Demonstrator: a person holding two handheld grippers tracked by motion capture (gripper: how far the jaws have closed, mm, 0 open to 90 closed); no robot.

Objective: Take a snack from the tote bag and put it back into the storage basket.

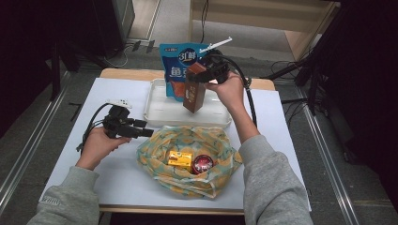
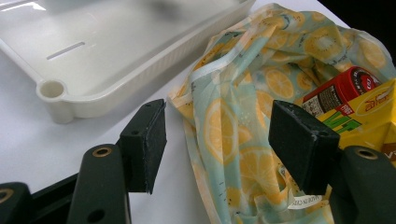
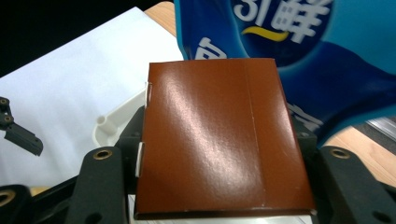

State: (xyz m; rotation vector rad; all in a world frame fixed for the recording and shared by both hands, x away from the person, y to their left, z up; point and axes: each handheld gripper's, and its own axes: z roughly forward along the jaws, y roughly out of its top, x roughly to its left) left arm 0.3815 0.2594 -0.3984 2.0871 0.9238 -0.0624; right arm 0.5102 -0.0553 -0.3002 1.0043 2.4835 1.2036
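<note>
My right gripper [image 1: 197,75] is shut on the top end of a brown carton [image 1: 194,96], which hangs tilted above the white tray [image 1: 159,115]. In the right gripper view the carton's glossy brown face [image 3: 219,140] sits between the two jaws of the right gripper [image 3: 219,158]. A blue snack bag [image 1: 179,63] stands at the back of the tray, just behind the carton. My left gripper [image 1: 144,132] rests low on the table, open, at the left edge of a lemon-print bag [image 1: 187,140]. In the left gripper view, the left gripper [image 2: 224,140] frames the bag's cloth [image 2: 243,116], pads apart from it.
The lemon-print bag lies open and holds a yellow box [image 1: 180,160] and a red can [image 1: 202,164]. White sheet [image 1: 117,183] covers the table, with wooden edge beyond the tray. The tray's corner post [image 2: 51,88] is close to the left gripper.
</note>
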